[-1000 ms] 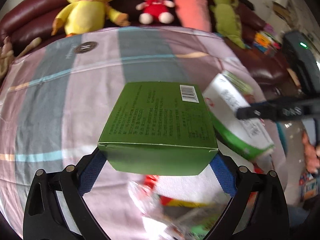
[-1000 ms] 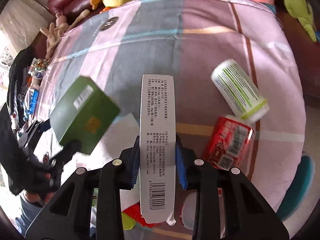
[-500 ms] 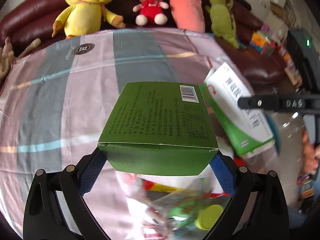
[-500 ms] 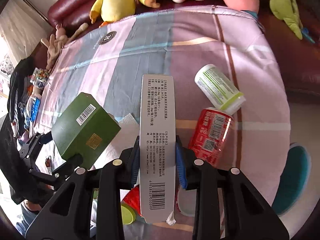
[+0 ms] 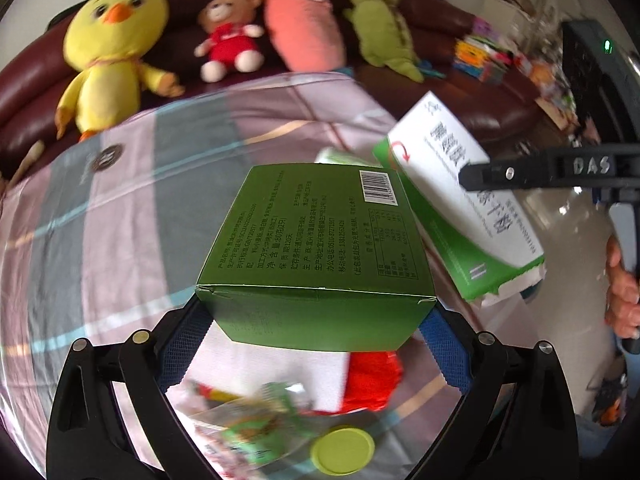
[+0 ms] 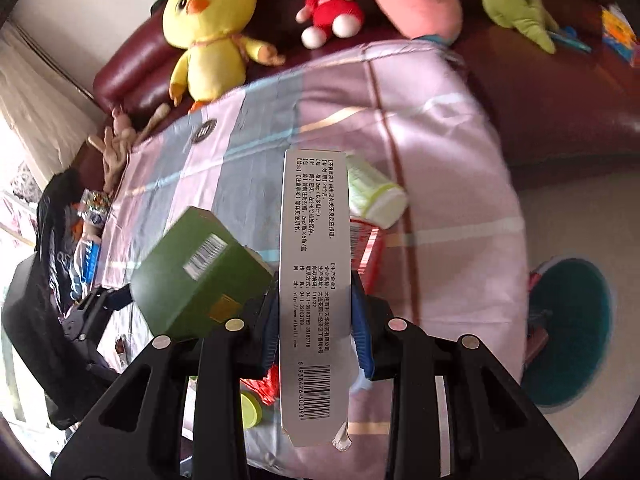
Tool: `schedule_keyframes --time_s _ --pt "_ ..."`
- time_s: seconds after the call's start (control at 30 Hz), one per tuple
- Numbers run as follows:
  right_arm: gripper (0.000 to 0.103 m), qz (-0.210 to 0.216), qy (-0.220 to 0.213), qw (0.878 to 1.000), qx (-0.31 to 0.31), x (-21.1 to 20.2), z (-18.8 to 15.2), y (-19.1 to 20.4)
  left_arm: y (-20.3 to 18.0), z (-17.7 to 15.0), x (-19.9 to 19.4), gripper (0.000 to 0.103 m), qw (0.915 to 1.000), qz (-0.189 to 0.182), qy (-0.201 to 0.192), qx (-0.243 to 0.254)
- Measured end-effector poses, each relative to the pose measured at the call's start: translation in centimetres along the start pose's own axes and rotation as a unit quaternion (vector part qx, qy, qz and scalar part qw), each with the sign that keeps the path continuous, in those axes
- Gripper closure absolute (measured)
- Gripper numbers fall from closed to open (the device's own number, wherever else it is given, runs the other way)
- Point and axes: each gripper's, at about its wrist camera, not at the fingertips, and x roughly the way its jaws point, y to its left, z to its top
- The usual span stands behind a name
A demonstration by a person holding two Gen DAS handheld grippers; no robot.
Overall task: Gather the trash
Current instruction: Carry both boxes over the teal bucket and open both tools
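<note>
a green box (image 5: 316, 248) printed with white text and a barcode is clamped across its width between the blue pads of the left gripper (image 5: 316, 328), lifted clear of the striped cloth (image 5: 132, 208) over the table. a long white and green carton (image 6: 316, 280) is pinched narrow side on in the right gripper (image 6: 316, 328), its barcode end pointing back toward the camera; in the left view it hangs just right of the green box, apart from it.

below the two held boxes more trash lies on the cloth: a red packet (image 5: 372, 380), a clear wrapper (image 5: 256, 428) with green print, a yellow-green lid (image 5: 342, 450), a red can (image 6: 368, 252) and a pale green and white cylinder (image 6: 372, 196) lying on its side. a black bag (image 6: 56, 264) gapes at the left edge of the table in the right view, with wrappers in it. plush toys (image 5: 116, 56) sit along the dark red sofa (image 6: 560, 92) behind.

the step in hand looks like carrying: both grippers are loaded and raised. the next move likely calls for bringing both boxes over the black bag's opening, if that is the trash bag, and spreading each gripper only once its box is above it, minding that the two boxes do not knock together.
</note>
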Motion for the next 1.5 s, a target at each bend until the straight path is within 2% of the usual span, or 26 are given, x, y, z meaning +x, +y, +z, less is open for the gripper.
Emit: schedule_keyframes --time_s 0.13,0.3,0.5,0.77,1.03,1.2,1.5 --pt "0.073 -0.014 -0.022 1.000 0.011 -2.8 -0.6 -2.8 -3.8 1.0 1.4 0.006 0.9994 -0.016 0.010 0.027" --pt "0.073 -0.033 -0.048 0.997 0.055 -6.3 -2.4 -8.7 -9.3 2.3 3.1 0.006 0.9967 -0.037 0.019 0.070" --pt "0.073 -0.040 -0.078 0.988 0.125 -10.1 -5.2 -16.6 -17.7 3.7 5.9 0.006 0.9880 -0.062 0.032 0.138" --pt "0.073 -0.044 -0.112 0.977 0.179 -13.2 -7.2 -23.8 -26.2 3.4 10.5 0.006 0.9753 -0.085 0.070 0.191" --pt "0.073 -0.047 -0.121 0.970 0.204 -14.0 -7.3 -28.6 -31.0 3.6 15.0 0.006 0.9661 -0.095 0.106 0.215" --pt "0.073 -0.048 -0.097 0.971 0.214 -12.1 -7.3 -31.0 -32.6 4.7 16.7 0.006 0.9649 -0.110 0.115 0.209" --pt "0.073 -0.042 -0.063 0.969 0.236 -9.1 -7.7 -33.8 -33.4 6.8 19.1 0.006 0.9664 -0.133 0.112 0.189"
